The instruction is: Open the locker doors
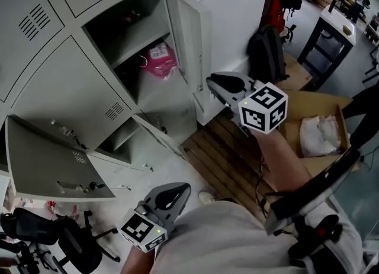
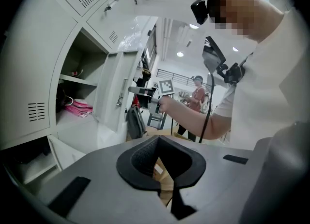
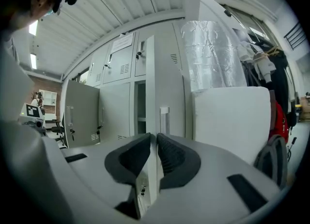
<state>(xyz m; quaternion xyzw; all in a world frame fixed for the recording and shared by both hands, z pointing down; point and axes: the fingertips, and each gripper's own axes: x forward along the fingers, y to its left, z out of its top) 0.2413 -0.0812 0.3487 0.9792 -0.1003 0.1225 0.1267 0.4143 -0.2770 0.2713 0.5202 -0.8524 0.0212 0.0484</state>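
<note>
The grey locker bank (image 1: 71, 83) has one middle door (image 1: 180, 30) swung open, with a pink bag (image 1: 159, 60) on its shelf. My right gripper (image 1: 211, 82) is at that door's free edge. In the right gripper view the door edge (image 3: 150, 97) runs between the pads, and the right gripper (image 3: 156, 151) is shut on it. A lower-left door (image 1: 53, 160) also hangs open. My left gripper (image 1: 176, 194) stays low near my body, away from the lockers. In the left gripper view the left gripper (image 2: 157, 141) is shut on nothing.
A white cabinet (image 1: 231, 6) stands right behind the open door, with a black backpack (image 1: 266, 54) beside it. An open cardboard box (image 1: 314, 125) sits on the wooden pallet floor (image 1: 219, 154) to my right. An office chair (image 1: 65, 237) is at the lower left.
</note>
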